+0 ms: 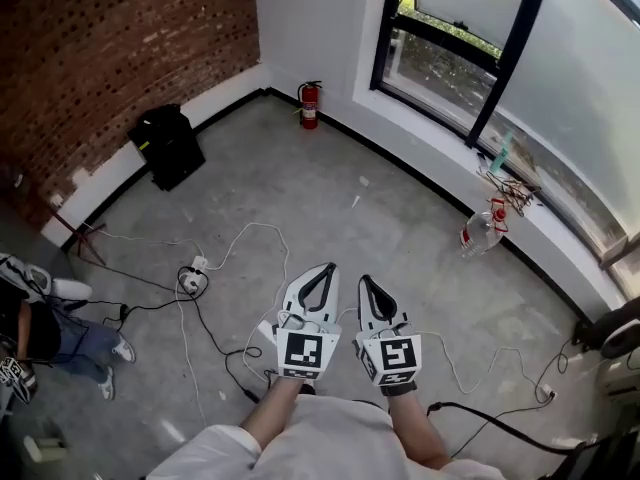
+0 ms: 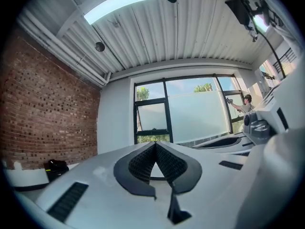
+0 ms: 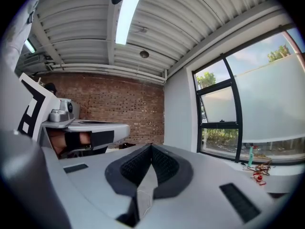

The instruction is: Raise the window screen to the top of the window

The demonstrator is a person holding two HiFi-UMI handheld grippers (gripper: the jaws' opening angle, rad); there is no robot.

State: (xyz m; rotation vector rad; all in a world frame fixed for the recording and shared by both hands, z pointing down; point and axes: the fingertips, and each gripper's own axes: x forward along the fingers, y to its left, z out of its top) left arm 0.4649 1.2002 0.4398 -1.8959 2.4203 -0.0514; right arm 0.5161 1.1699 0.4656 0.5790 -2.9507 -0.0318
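Left hand-held gripper (image 1: 324, 268) and right hand-held gripper (image 1: 366, 281): jaws pressed together, empty, side by side above floor (image 1: 330, 188); window screen (image 2: 195, 116) well apart.

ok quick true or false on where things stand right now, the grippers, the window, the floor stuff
1. The left gripper and the right gripper are both shut and empty. True.
2. The fire extinguisher stands on the windowsill. False: it stands on the floor, against the white wall.
3. The window screen reaches the top of the window. False: sky and a tree show above its upper edge.
4. Cables lie across the floor. True.
5. One gripper touches the window. False: both are held side by side over the floor, away from it.
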